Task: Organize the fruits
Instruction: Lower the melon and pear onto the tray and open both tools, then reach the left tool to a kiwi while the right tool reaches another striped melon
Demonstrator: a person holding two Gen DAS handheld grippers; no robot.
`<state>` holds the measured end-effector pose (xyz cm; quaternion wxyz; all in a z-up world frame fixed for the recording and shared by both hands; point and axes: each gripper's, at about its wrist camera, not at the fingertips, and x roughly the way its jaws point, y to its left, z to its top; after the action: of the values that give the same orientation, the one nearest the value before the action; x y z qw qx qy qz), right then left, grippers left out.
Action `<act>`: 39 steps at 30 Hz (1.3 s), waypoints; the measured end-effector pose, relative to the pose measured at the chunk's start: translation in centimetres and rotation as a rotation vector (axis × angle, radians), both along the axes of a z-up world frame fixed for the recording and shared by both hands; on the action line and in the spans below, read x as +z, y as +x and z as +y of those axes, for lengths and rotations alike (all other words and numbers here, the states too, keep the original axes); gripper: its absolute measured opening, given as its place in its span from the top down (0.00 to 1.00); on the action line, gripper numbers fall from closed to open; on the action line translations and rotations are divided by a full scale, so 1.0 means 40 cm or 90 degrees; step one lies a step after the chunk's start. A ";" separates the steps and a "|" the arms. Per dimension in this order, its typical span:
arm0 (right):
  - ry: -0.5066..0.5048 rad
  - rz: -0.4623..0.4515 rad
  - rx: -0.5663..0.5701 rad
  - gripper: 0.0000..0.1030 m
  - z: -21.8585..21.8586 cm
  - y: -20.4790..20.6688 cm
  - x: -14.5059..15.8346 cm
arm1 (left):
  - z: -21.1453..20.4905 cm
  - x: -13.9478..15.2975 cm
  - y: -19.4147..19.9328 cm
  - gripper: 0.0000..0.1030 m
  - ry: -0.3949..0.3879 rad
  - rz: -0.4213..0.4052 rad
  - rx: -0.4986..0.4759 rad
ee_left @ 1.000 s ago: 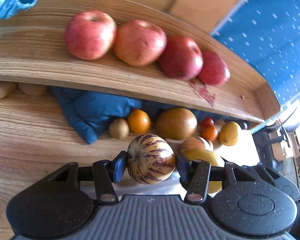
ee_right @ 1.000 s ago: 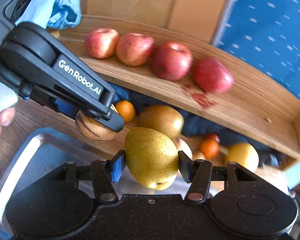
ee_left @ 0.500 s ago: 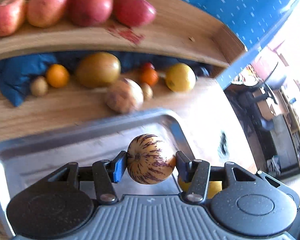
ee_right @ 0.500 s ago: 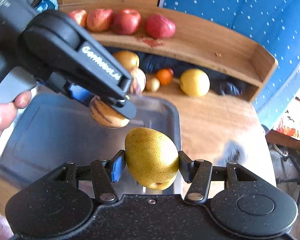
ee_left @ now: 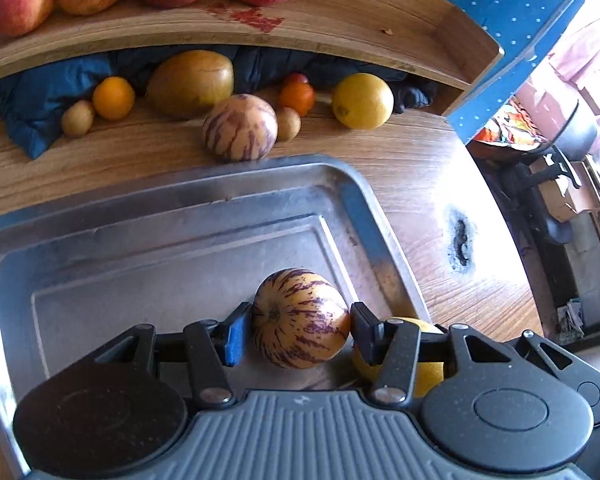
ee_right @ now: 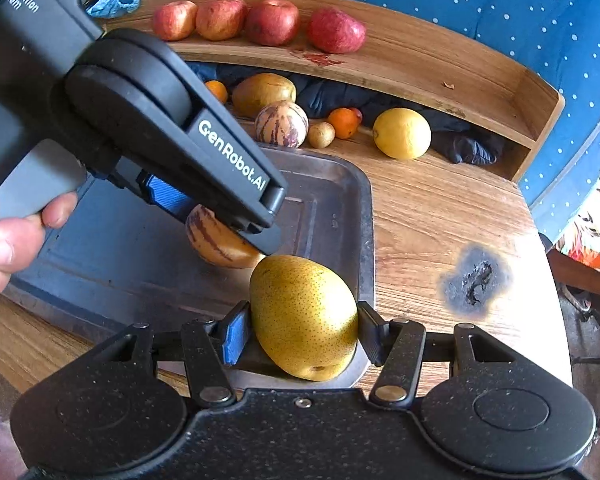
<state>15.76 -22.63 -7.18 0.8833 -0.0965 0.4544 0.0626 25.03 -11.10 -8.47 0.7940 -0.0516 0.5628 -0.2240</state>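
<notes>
Striped melon and yellow pear, each clamped above the steel tray

Left gripper (ee_left: 300, 322) pinches the striped melon (ee_left: 300, 318); right gripper (ee_right: 303, 330) pinches the yellow pear (ee_right: 302, 316), both over the tray (ee_left: 172, 208), with a second striped melon (ee_left: 240, 127) on the wooden table (ee_left: 412, 160) beyond

My left wrist view looks down close over the steel tray (ee_left: 364, 200); my right sits farther back, facing the same tray (ee_right: 364, 216) and shelf (ee_right: 440, 64).

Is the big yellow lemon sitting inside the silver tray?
No, the lemon sits on the wooden table beyond the tray, under the shelf.
</notes>
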 end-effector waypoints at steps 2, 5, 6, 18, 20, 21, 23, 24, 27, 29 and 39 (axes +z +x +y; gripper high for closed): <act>0.000 -0.001 0.004 0.44 0.000 -0.007 0.002 | 0.007 0.002 -0.007 0.45 0.004 0.002 0.008; 0.003 -0.015 0.016 0.43 -0.001 -0.022 0.012 | 0.019 0.012 -0.026 0.34 -0.005 -0.013 0.027; 0.004 -0.020 0.021 0.42 0.000 -0.027 0.016 | 0.024 0.018 -0.034 0.32 -0.006 -0.020 0.033; 0.038 -0.036 0.050 0.04 -0.001 -0.104 0.057 | 0.113 0.070 -0.180 0.01 0.066 -0.076 0.037; 0.041 -0.029 0.053 0.04 0.003 -0.116 0.059 | 0.131 0.073 -0.208 0.01 0.096 -0.077 0.029; 0.043 -0.025 0.054 0.04 0.005 -0.122 0.059 | 0.141 0.075 -0.222 0.01 0.108 -0.077 0.022; 0.051 -0.012 0.057 0.03 0.008 -0.134 0.057 | 0.157 0.076 -0.248 0.01 0.131 -0.072 0.009; 0.054 -0.007 0.057 0.03 0.010 -0.140 0.055 | 0.163 0.075 -0.258 0.01 0.142 -0.068 0.004; 0.066 0.004 0.060 0.03 0.014 -0.157 0.053 | 0.180 0.069 -0.281 0.01 0.164 -0.050 -0.005; 0.072 0.009 0.062 0.01 0.017 -0.165 0.054 | 0.189 0.062 -0.291 0.01 0.172 -0.033 -0.003; 0.091 0.007 0.046 0.01 0.018 -0.164 0.067 | 0.220 0.073 -0.264 0.01 0.200 -0.002 0.012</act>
<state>9.19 -21.90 -4.52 0.8828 -0.0493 0.4495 0.1274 14.48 -2.32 -5.55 0.7954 0.0682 0.5890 -0.1255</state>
